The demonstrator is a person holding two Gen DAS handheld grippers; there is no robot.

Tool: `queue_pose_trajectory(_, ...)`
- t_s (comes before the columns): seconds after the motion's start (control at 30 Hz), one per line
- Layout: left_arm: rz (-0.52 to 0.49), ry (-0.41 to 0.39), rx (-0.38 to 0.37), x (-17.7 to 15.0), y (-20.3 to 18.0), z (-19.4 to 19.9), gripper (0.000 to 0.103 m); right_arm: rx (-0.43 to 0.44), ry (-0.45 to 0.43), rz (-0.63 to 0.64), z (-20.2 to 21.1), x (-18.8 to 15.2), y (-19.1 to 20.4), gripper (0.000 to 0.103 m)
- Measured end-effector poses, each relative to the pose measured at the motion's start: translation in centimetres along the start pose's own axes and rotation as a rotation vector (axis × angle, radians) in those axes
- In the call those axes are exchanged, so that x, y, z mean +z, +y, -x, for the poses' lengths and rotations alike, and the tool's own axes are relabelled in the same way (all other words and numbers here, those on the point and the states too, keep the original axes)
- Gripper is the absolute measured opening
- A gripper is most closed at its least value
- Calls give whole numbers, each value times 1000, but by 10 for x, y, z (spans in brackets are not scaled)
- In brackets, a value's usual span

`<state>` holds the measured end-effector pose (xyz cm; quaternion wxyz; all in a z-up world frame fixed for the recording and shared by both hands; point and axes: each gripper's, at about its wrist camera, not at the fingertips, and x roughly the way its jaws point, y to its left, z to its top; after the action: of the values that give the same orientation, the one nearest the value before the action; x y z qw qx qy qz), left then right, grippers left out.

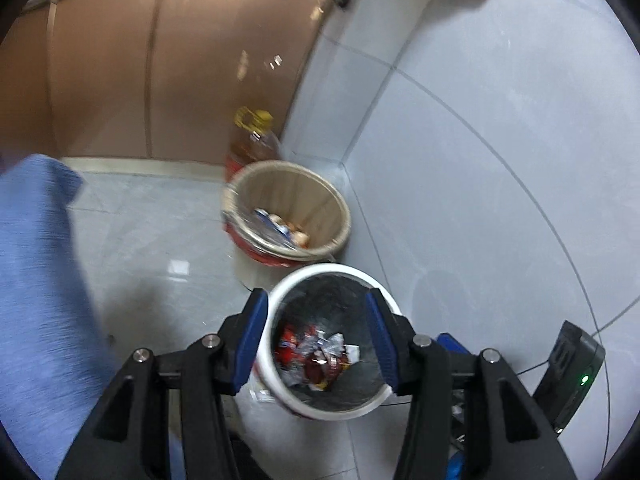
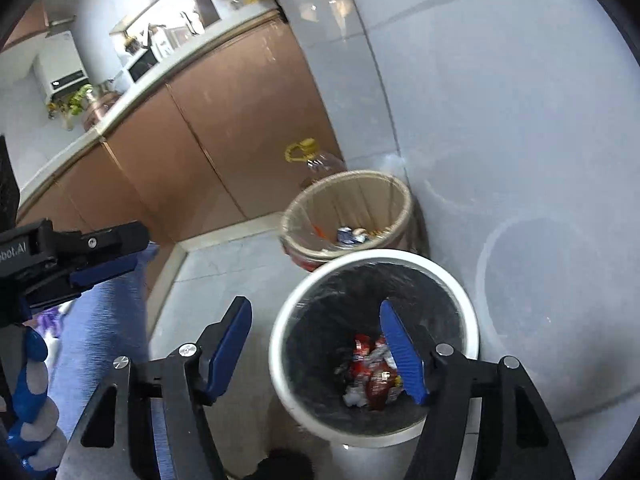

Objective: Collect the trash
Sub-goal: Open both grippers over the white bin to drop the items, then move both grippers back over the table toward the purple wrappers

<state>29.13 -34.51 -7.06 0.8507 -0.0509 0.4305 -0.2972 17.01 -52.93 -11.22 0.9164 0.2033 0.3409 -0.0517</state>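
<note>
Round white black-lined waste bin [image 1: 320,276] holding crumpled red-and-silver wrappers [image 1: 316,360], partly hidden by wide-open, empty left hand-held gripper [image 1: 318,340] and right hand-held gripper [image 2: 320,344]; beige basket [image 1: 340,208] behind it, blurred.

The white bin [image 2: 472,312] stands open-mouthed, its wrappers [image 2: 372,372] lying low and leaving room above them. The beige bin [image 2: 404,204] crowds just behind it, the tiled wall [image 2: 500,120] close on the right. Bare floor [image 2: 224,264] lies open leftward toward the cabinets [image 2: 224,120].
</note>
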Motion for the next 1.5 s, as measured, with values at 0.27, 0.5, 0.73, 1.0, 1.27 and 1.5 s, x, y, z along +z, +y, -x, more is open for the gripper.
queue_pose_trajectory(0.27,35,-130,115,-24,46,107,48,100,-73,66,60,7,64,70)
queue_pose_trajectory(0.5,77,-200,205,-57,95,200,48,191,-127,138,107,7,124,70)
queue_pose_trajectory(0.73,113,-304,298,-101,132,297,49,270,-166,205,149,1,175,79)
queue_pose_trajectory(1.0,146,-438,413,-146,150,389,62,316,-238,254,205,-12,212,103)
queue_pose_trajectory(1.27,150,-563,497,-180,154,460,62,410,-305,297,255,-28,237,103)
queue_pose_trajectory(1.5,175,-560,515,-191,171,480,62,487,-310,340,264,-35,255,103)
